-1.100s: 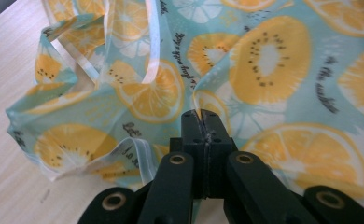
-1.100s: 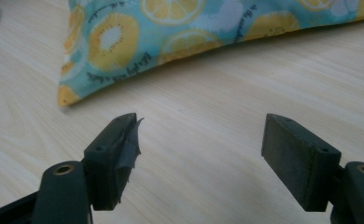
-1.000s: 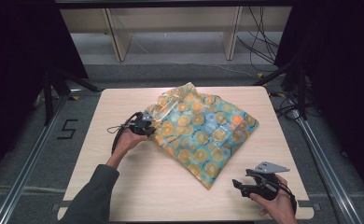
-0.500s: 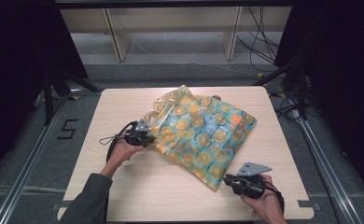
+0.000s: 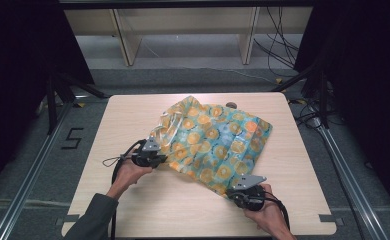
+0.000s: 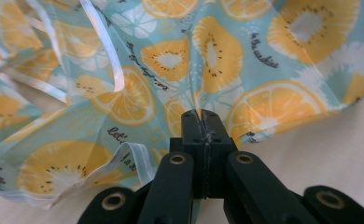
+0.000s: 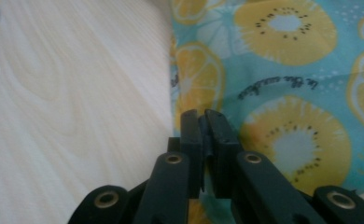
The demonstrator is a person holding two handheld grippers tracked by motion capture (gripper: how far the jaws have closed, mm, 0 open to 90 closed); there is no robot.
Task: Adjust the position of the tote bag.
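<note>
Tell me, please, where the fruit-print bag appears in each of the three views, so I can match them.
High view: fruit-print bag lies mid-table, spreading from the left gripper to the right gripper.
Left gripper view: it covers the upper picture, pinched in the shut jaws.
Right gripper view: it covers the right half, its edge in the shut jaws.
Shared landmark: the pale wooden table.

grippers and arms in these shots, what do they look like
Both grippers are black. The left gripper trails a looping black cable; the right gripper carries a grey three-cornered plate on top and a black cable by the wrist. In the gripper views each has two flat black jaws on linkage arms with brass-coloured rivets. The person's left forearm wears a grey-green sleeve.
</note>
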